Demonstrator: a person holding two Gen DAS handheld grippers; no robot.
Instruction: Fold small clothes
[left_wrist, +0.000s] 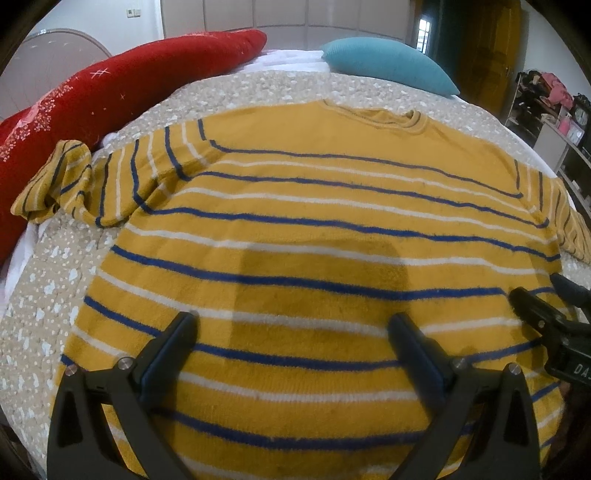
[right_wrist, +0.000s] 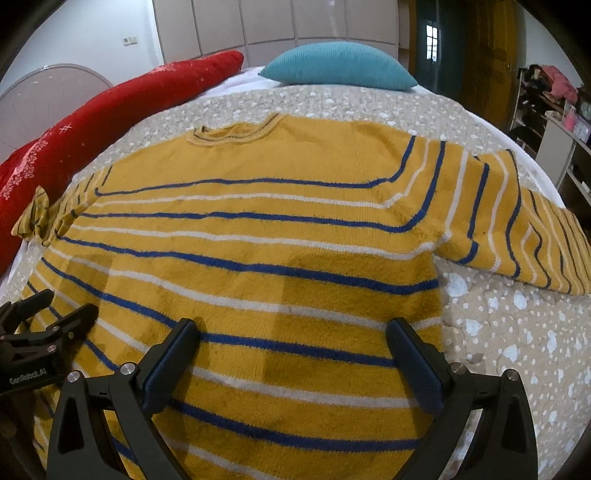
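Right now the yellow striped sweater (left_wrist: 314, 229) lies flat on the bed cover (left_wrist: 44, 295), with its collar (right_wrist: 236, 134) at the far side, toward the teal pillow (right_wrist: 338, 68). No fold is made yet, as far as I can judge.

The left gripper (left_wrist: 293, 332) hangs over the lower middle of the sweater, and its jaws stand wide apart with nothing between them. The right gripper (right_wrist: 291, 338) hangs over the lower right part of the body, near the side edge, and its jaws are also wide apart and empty. The two tools are close beside each other, so each one shows at the border of the other view.

Several things could go wrong from here. The left sleeve (left_wrist: 74, 184) is bunched up against the red cushion (left_wrist: 110, 85), so a fold made now would probably trap the wrinkles inside. The right sleeve (right_wrist: 524, 229) lies spread to the side and reaches near the edge of the bed; it may slide off if the body is pulled. The knit looks thick and soft, so a shallow pinch could take only the top layer, and then the two layers would separate. Also the grippers may knock together if both close inward at once.
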